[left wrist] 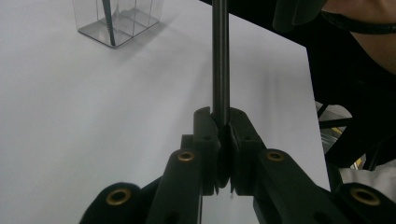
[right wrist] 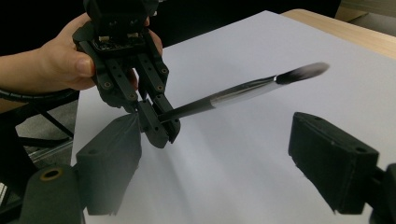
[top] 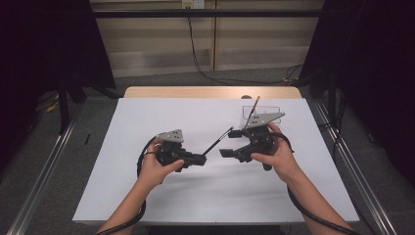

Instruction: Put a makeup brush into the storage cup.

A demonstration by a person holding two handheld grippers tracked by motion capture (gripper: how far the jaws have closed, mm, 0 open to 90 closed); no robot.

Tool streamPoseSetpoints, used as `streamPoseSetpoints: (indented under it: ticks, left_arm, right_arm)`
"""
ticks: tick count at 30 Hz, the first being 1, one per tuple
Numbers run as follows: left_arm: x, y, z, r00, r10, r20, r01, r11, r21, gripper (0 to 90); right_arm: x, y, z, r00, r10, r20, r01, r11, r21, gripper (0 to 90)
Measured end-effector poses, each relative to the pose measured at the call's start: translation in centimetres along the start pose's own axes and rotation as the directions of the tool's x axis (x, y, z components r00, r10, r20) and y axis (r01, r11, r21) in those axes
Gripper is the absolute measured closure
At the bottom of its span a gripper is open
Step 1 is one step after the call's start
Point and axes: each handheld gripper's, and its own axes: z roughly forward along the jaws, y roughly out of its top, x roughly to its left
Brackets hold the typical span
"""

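A slim brush with a black handle, silver collar and dark bristle tip is held level above the white sheet. My left gripper is shut on the handle's end; in the left gripper view the handle rises straight out of the pinched jaws. My right gripper is open, its jaws wide apart on either side of the brush's far end and not touching it. In the right gripper view my right gripper faces the left gripper and the brush.
A clear plastic holder stands at the back right of the white sheet, with another thin brush leaning in it. The holder also appears in the left gripper view. Bare wood shows at the table's far edge.
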Motion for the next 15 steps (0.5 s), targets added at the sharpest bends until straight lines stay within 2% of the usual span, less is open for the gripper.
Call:
streamPoseSetpoints:
  ticks: [9,13,15]
  left_arm:
    - [-0.26,0.15,0.32,0.9997,-0.009,0.022,0.011,0.9959,-0.090,83.7]
    - [-0.34,0.14,0.63,0.9993,-0.013,0.035,0.016,0.9947,-0.102,83.6]
    - [-0.38,0.16,0.77,0.9994,-0.009,0.034,0.013,0.9951,-0.098,83.6]
  right_arm:
    - [0.19,0.23,0.32,0.9998,0.019,-0.007,-0.019,1.000,-0.019,25.3]
    - [0.30,0.30,0.53,0.9999,0.014,-0.002,-0.014,1.000,-0.018,29.3]
    - [0.29,0.36,0.50,0.9999,0.013,0.006,-0.013,1.000,-0.020,34.1]
